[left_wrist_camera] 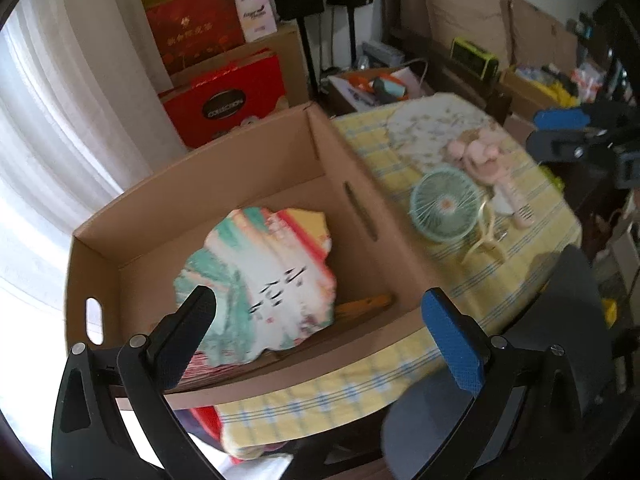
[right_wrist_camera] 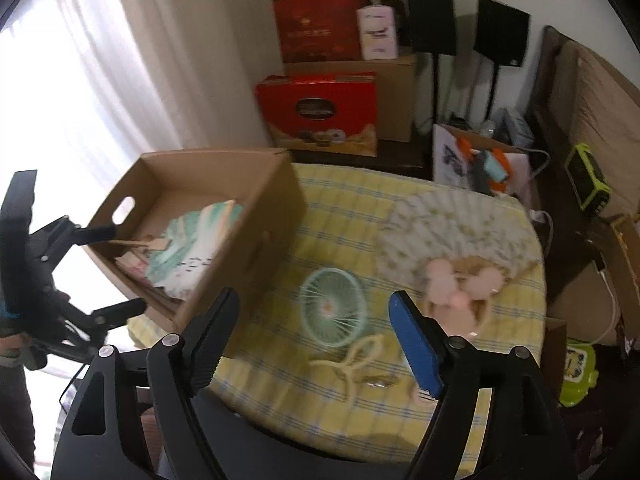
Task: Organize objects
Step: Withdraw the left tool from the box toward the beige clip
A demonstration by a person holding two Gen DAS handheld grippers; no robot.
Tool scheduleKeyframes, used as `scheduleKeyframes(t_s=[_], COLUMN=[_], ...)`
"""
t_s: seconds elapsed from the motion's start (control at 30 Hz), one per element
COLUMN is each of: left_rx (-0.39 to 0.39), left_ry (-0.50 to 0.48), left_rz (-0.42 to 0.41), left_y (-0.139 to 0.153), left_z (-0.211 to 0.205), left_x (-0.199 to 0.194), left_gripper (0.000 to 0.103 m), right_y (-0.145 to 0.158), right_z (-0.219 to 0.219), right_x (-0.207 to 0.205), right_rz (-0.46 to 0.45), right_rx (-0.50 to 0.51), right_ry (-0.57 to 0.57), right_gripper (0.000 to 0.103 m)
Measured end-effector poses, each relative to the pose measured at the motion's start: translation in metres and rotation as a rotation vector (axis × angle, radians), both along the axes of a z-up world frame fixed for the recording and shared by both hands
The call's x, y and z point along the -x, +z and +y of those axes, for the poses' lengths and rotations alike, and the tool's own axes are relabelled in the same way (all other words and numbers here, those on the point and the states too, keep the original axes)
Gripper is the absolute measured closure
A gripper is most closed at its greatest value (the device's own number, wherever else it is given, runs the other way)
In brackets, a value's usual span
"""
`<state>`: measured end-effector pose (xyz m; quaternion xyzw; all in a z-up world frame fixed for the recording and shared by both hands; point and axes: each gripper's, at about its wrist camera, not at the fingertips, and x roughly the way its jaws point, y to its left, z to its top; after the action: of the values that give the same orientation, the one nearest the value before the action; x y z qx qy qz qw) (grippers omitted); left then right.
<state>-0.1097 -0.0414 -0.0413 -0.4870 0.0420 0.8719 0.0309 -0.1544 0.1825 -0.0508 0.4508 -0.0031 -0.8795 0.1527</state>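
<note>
Right wrist view: the right gripper (right_wrist_camera: 314,334) hangs wide open and empty above the green mini fan (right_wrist_camera: 335,307) on the yellow worktop (right_wrist_camera: 516,312), right of the cardboard box (right_wrist_camera: 256,232). The cream glasses (right_wrist_camera: 352,360) just beside the fan could get snagged, and the pink handheld fan (right_wrist_camera: 460,284) crowds its right. The left gripper (left_wrist_camera: 320,340), also wide open and empty, hovers over the box holding a painted paper fan (left_wrist_camera: 272,272).

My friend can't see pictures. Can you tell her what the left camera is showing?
An open claw hovers over a cardboard box with a colorful paper fan lying inside. The box sits on a yellow checked tablecloth, beside a small green electric fan and a pink toy.
</note>
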Motion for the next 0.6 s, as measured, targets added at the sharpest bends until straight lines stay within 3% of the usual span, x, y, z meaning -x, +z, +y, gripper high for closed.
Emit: scheduleKeyframes(t_s=[0.37,0.6], left_rx=[-0.053,-0.092], left_ry=[-0.039,-0.051], left_rz=[0.076,0.081], left_y=[0.018,0.010], left_z=[0.059,0.095], left_x=[0.007,0.013], left_gripper=[0.000,0.000], right_y=[-0.011,-0.024], right_z=[0.067,0.093], right_x=[-0.011,-0.017], right_rz=[0.003,-0.013], right_rx=[-0.037,-0.034], right_ry=[-0.125,-0.177], right_gripper=[0.024,0.024])
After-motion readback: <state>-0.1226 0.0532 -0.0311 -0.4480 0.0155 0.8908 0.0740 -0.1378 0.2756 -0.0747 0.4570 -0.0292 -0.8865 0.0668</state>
